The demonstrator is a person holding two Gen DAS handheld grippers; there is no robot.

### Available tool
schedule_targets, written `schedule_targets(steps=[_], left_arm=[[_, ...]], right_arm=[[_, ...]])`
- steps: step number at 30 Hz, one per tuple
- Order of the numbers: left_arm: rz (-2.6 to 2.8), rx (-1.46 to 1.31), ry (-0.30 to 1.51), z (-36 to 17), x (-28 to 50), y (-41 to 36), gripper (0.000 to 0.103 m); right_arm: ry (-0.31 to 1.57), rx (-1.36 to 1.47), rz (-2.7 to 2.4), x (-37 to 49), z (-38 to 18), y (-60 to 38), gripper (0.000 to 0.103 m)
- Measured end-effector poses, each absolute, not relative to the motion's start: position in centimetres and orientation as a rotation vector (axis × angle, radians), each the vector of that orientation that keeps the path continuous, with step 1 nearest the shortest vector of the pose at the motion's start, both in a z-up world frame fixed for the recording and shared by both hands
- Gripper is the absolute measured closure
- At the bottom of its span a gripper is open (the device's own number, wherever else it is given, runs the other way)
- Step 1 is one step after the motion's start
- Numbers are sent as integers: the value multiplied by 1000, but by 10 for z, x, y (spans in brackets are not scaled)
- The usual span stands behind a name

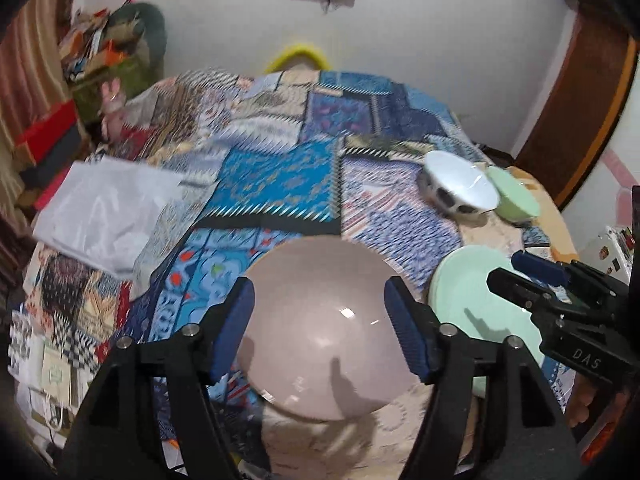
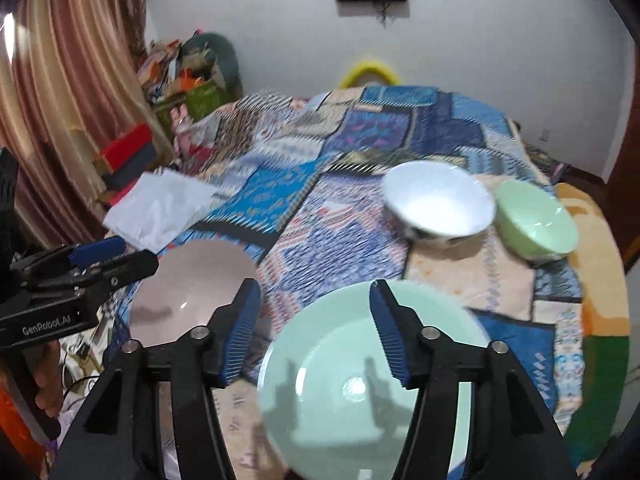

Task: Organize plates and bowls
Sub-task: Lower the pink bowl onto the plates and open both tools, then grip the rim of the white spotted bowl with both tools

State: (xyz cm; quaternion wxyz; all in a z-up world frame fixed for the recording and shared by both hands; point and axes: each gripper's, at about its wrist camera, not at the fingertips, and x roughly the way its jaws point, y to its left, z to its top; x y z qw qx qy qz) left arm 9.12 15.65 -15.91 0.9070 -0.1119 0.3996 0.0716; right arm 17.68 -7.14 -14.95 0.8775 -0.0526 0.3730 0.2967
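Note:
A pale pink plate (image 1: 320,328) lies flat on the patchwork quilt (image 1: 280,176). My left gripper (image 1: 320,284) hovers above it, open, with nothing between its blue pads. Right of it a mint green plate (image 1: 472,292) lies flat, and my right gripper (image 1: 506,270) reaches over its far edge. In the right wrist view the green plate (image 2: 360,380) sits under my open right gripper (image 2: 314,284), which touches nothing. The pink plate (image 2: 192,288) and my left gripper (image 2: 140,254) show at the left. Farther back a white bowl (image 2: 436,200) and a green bowl (image 2: 536,220) stand tilted, side by side.
A white plastic bag (image 1: 108,208) lies on the quilt's left side. Piled clutter (image 1: 108,40) and a red box (image 1: 44,136) crowd the far left by a striped curtain (image 2: 60,80). A brown door (image 1: 580,120) stands at the right.

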Motion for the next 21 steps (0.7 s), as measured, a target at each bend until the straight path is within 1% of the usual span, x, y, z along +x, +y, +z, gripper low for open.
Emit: schedule_targets(steps=[4,6,10,12,21], left_arm=[[104,-219,808,-150,106,137,31],[91,-212,801,-148,114,128,27],[58,-179,788,-144,135,108,24],[40,-172,790,-144,146,101,21],[-17,-194,841,-155,208,83,21]], right_arm=[[757,-88,569,190,-144,-92,44],[754,-80,548,198,-143,-101,44],[756,-67,510,212,-145,-116,44],[761,-61,493,220,-147,-122,44],[794,-15,433,264,-163,-140,44]])
